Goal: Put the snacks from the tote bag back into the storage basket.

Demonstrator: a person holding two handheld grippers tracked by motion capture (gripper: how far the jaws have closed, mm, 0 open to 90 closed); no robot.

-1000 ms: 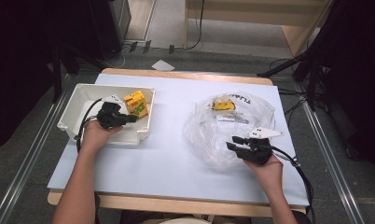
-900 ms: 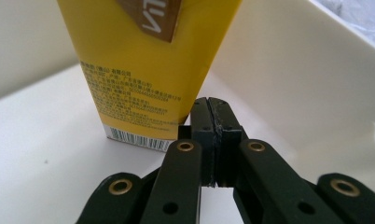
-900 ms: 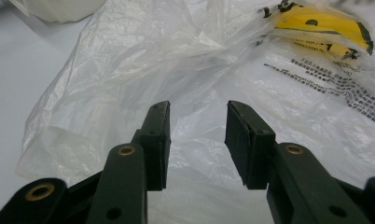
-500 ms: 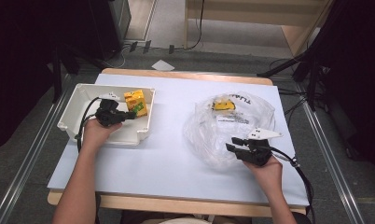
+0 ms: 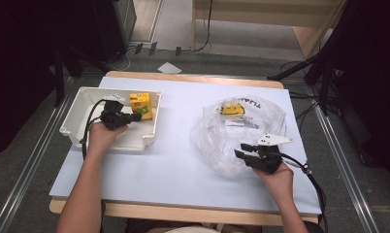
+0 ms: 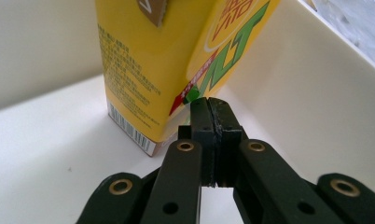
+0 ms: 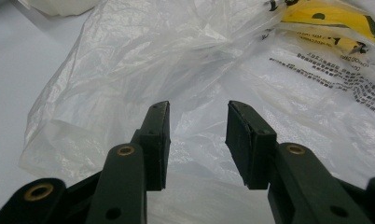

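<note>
Yellow drink carton stood upright in the white tray, at the upper left of the high view, close to the tray's far wall. Seen big in the left gripper view too, with green and red letters on its side and a bar code low down. Left gripper reached into the tray from the lower left, tips right at the carton's lower edge. Jaws pressed tight together, pad on pad, with nothing between them; tips just in front of the carton's corner, touching or not hard to tell.

Clear plastic bag lay crumpled on the pale blue table, at the right middle of the high view, with a yellow patch and black print near its top. Right gripper sat at the bag's lower right edge, held by a hand coming up from the bottom. Jaws apart, hanging over the wrinkled bag, gripping nothing. Grey pointed plate on top of that gripper.
</note>
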